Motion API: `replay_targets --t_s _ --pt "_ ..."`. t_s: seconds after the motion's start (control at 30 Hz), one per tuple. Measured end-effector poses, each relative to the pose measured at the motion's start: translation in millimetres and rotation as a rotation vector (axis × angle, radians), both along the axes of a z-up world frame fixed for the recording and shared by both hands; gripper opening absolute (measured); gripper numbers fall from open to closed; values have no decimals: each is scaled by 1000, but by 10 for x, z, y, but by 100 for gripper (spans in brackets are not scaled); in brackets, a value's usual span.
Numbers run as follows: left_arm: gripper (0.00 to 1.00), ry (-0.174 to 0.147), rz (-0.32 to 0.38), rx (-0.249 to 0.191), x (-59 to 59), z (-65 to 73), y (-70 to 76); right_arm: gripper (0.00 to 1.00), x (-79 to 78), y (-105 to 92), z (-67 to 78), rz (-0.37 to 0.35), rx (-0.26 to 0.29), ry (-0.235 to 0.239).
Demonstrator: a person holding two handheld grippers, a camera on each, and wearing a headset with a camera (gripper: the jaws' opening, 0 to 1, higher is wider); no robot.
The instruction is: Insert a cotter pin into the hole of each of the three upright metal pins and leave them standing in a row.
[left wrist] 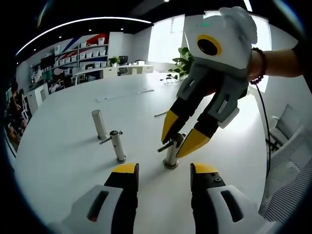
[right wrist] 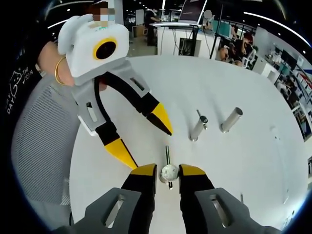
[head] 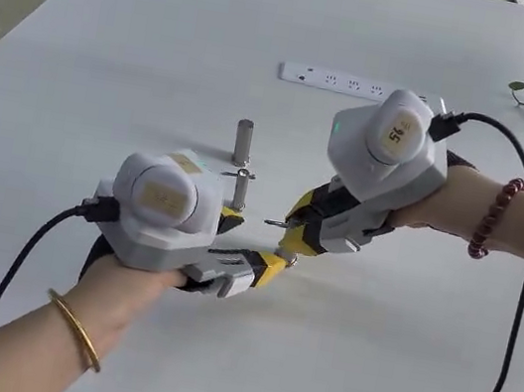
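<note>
Tabletop (head: 167,39) work seems mid-task: right tongs (right wrist: 167,171) clamp the metal pin (left wrist: 171,156) just ahead of the gaping left tongs (left wrist: 165,169), cotter pin (right wrist: 167,155) seemingly seated; next, release gently without tipping it.

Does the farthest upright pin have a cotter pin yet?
No, the farthest pin stands bare in the left gripper view; the middle pin carries a cotter pin.

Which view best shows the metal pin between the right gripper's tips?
The left gripper view: the metal pin stands side-on, base to top. The right gripper view looks down on its top. In the head view the right gripper hides most of it.
</note>
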State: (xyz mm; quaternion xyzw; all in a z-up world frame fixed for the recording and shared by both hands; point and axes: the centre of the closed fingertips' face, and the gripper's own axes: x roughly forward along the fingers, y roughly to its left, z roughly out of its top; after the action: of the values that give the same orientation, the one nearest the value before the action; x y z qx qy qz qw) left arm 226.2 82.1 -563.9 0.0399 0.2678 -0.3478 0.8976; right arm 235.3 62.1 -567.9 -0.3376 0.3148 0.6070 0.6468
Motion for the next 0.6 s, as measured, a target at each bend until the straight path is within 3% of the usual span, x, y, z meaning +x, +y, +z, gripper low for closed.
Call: replay_targets --t_s 0.6 --pt "48 -57 -17 -38 -116 268 166 8 0 12 10 -20 20 17"
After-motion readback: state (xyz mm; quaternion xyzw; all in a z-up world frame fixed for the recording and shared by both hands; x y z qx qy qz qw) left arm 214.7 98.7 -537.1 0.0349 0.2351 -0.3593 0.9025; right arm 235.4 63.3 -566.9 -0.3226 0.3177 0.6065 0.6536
